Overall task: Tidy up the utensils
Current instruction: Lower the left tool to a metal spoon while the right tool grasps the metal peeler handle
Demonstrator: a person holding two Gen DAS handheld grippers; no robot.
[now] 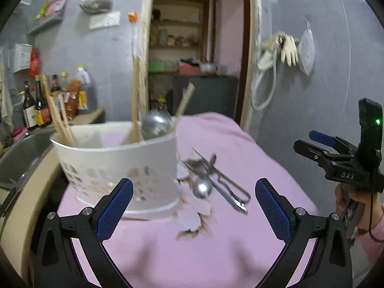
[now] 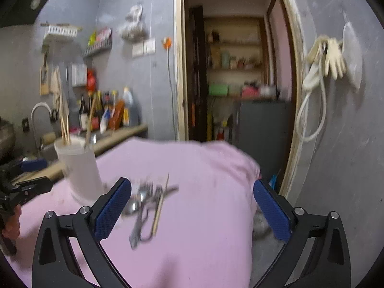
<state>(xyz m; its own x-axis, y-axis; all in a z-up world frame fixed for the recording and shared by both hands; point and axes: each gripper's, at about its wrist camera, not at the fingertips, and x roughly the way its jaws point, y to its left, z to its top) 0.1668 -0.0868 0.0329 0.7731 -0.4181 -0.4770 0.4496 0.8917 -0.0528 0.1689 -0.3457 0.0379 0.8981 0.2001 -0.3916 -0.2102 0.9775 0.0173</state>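
A white perforated utensil holder (image 1: 115, 165) stands on the pink cloth (image 1: 192, 244). It holds wooden chopsticks (image 1: 60, 120) and a metal ladle (image 1: 156, 122). Right of it lies a loose pile: a metal spoon (image 1: 202, 188), metal tongs (image 1: 230, 192) and a chopstick. My left gripper (image 1: 193, 206) is open and empty, just in front of the holder and pile. My right gripper (image 2: 192, 208) is open and empty, hovering above the pile (image 2: 146, 206); it also shows in the left wrist view (image 1: 321, 146). The holder shows at left in the right wrist view (image 2: 79, 168).
A steel sink (image 1: 21, 158) and a counter with sauce bottles (image 1: 45, 103) lie left of the table. A doorway (image 1: 194, 55) to a pantry is behind. Gloves and a hose (image 1: 280, 50) hang on the grey wall at right.
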